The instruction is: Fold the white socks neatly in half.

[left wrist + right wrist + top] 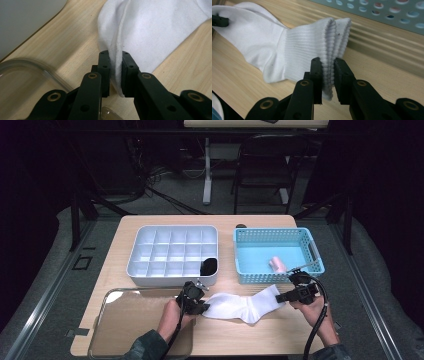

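Note:
A white sock [240,305] lies stretched across the wooden table's front, between my two grippers. My left gripper [202,307] is shut on its toe end; in the left gripper view the jaws [116,53] pinch a fold of the white cloth [150,32]. My right gripper [282,297] is shut on the ribbed cuff. In the right gripper view its jaws [328,60] clamp the edge of the cuff [312,42], which shows two ribbed layers. The left gripper's tip [219,21] shows at the sock's far end.
A white divided tray [140,265] stands behind the left gripper, with a black bundle [209,266] in a front compartment. A blue basket [240,265] with a pink item [276,265] sits behind the right gripper. A clear lid [130,320] lies front left.

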A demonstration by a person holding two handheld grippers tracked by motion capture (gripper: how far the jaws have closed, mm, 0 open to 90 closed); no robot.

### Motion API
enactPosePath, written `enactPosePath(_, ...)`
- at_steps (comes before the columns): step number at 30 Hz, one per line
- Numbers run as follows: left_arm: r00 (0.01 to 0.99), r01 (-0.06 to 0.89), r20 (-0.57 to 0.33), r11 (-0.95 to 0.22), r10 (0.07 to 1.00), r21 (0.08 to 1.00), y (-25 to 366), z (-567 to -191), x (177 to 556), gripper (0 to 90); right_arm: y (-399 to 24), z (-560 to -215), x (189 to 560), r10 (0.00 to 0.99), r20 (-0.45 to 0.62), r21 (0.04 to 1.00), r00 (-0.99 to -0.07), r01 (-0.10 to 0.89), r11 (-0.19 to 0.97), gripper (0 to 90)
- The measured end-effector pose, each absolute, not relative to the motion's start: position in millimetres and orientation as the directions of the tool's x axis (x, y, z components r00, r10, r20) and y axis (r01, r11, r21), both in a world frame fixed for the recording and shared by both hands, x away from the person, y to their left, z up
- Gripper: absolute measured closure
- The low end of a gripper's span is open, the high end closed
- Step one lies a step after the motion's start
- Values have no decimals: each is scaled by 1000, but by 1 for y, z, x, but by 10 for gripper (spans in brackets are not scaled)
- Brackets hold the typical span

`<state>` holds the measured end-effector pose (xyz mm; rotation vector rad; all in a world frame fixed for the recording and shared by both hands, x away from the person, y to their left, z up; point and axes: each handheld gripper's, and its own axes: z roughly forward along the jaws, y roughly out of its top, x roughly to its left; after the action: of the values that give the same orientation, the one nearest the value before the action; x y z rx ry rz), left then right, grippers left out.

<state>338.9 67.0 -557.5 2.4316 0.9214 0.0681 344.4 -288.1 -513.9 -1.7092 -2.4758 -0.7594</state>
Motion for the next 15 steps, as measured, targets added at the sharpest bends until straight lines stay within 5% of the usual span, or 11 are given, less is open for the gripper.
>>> enactPosePath(15, 765, 601, -141, -620, 628, 505, 64, -559, 339, 818, -280, -497, 340, 816, 376, 441, -438, 859, 258, 784)
